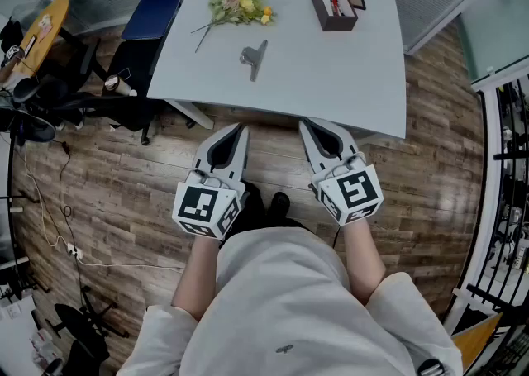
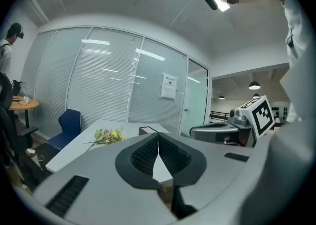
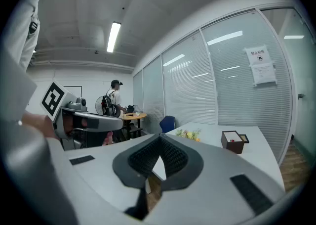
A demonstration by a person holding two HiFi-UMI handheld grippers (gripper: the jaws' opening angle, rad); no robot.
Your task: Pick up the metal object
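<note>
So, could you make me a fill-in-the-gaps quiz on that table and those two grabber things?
The metal object lies on the table just in front of a bunch of ____.
In the head view, the brown box stands to the ____ of it.
The left gripper and right gripper both have their jaws ____, nothing between them.
Both are over the wooden ____, short of the table.
Missing: flowers, right, shut, floor.

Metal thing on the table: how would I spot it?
Find the pale grey table. Between the flower bunch and the table's near edge lies the metal object. It is the only shiny grey thing; the bunch is colourful, the box dark brown.
</note>
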